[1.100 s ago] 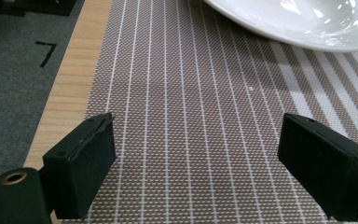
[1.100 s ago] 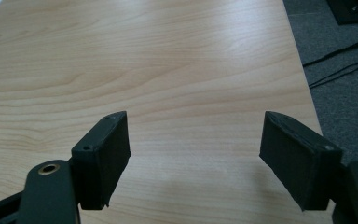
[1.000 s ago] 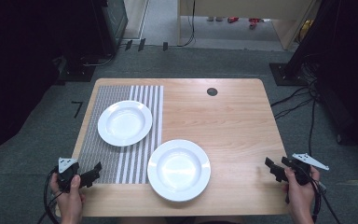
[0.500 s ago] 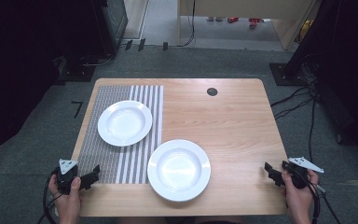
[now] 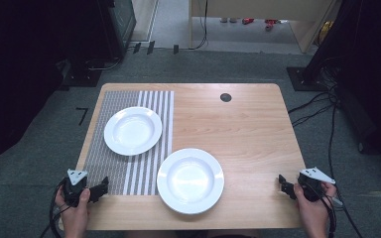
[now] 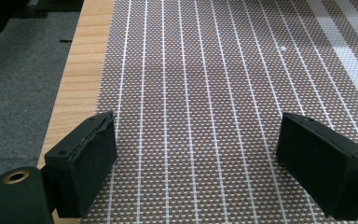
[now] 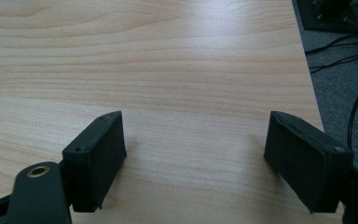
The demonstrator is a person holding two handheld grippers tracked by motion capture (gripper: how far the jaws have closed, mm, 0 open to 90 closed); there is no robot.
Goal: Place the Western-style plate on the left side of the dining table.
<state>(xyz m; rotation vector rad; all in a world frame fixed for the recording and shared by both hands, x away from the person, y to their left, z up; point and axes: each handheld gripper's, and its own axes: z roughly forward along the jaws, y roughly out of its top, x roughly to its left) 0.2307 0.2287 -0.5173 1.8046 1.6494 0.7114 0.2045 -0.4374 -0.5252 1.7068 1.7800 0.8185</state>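
High view: the left gripper is resting with jaws spread and empty over the near corner of the striped woven grey placemat, which is bearing one round white ceramic plate; a second such plate is lying on the pale wooden table near its front edge; the right gripper, likewise spread and empty, is hovering at the near right corner. A careless reach could nudge that nearer plate off the edge.

Each black tool has a grey three-cornered plate, boxy matte jaws, a brass-ringed screw hole and a trailing black cable.
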